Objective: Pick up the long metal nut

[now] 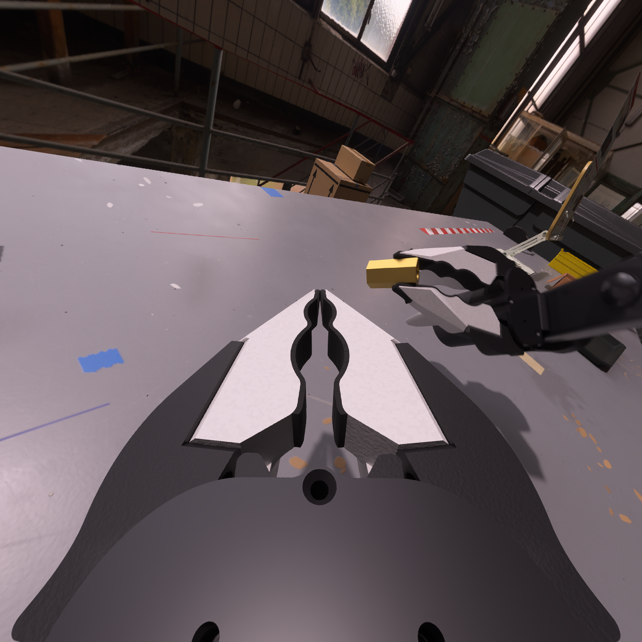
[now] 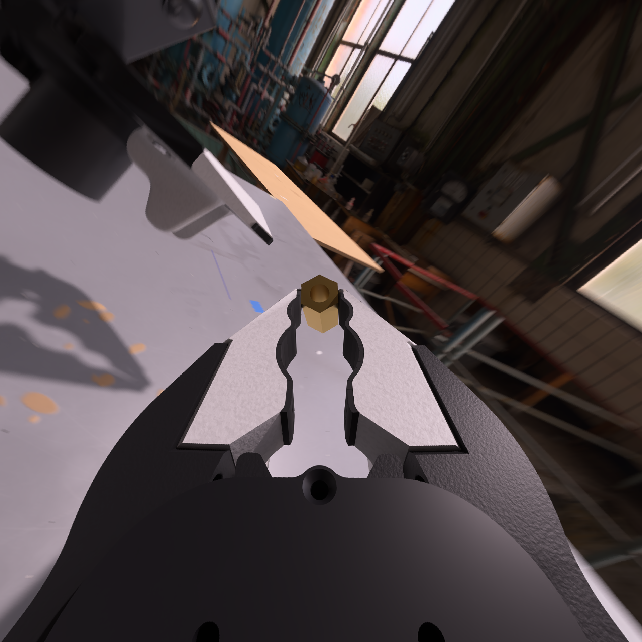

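The right gripper has its two white-faced, black-lined fingers pressed against opposite sides of the long hexagonal brass-coloured metal nut, holding it at the very tips. The nut's bore faces forward and outward past the tips, and part of its length reaches back between them. In the left wrist view the same nut sticks out sideways beyond the right gripper's tips, clear of the grey paint-flecked desk, so it appears to be already lifted. A tip grip like this probably suits a small part that lay flat, though it leaves little finger surface on the metal, so the nut could slip or twist.

The left gripper has its fingers drawn together with nothing between them, tips almost touching. It hovers over the desk, with the nut off to the right of its tips and somewhat beyond them, apparently staying out of the way.

Farther out from the fingers, the desk carries blue tape patches, a red-and-white striped strip, a yellow ridged block and orange spatter. Beyond the desk's edge stand brown cardboard boxes printed with black upward arrows. Dark scrawl marks the tiled wall, too small to make out. No brand name shows on either gripper or on the nut.
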Tool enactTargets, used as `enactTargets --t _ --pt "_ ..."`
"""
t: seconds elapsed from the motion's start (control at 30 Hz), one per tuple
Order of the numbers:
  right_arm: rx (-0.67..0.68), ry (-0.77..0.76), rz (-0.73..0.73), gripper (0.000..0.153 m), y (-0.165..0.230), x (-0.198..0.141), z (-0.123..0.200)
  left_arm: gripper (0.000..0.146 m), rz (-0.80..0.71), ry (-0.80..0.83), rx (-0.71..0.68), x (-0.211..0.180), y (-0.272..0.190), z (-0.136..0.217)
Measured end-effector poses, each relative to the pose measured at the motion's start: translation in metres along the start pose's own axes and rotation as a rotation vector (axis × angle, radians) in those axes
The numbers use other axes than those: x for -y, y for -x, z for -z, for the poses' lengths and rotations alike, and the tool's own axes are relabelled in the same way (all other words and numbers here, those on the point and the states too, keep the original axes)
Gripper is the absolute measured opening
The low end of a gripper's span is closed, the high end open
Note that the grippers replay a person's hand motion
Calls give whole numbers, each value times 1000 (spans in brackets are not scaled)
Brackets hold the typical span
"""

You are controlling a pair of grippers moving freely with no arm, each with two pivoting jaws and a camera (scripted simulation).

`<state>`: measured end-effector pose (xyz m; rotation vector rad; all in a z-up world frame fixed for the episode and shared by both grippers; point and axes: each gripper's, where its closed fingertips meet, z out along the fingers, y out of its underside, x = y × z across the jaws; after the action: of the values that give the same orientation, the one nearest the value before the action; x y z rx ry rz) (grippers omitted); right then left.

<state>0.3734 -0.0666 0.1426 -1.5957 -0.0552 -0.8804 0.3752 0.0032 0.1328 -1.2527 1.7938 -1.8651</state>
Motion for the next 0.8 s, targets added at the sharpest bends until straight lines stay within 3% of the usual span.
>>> enactTargets --t 0.17,0.37,0.57,0.8 --pt "-88 54 389 20 3 12 -3 0 38 -10 -29 2 -2 1" --pt "-86 120 660 20 9 22 -10 0 134 -29 -73 0 2 1" --pt "-34 154 750 20 16 22 -16 0 200 -37 -89 -2 5 0" --pt "-37 173 722 20 13 17 -16 0 199 -37 -76 -2 6 0"
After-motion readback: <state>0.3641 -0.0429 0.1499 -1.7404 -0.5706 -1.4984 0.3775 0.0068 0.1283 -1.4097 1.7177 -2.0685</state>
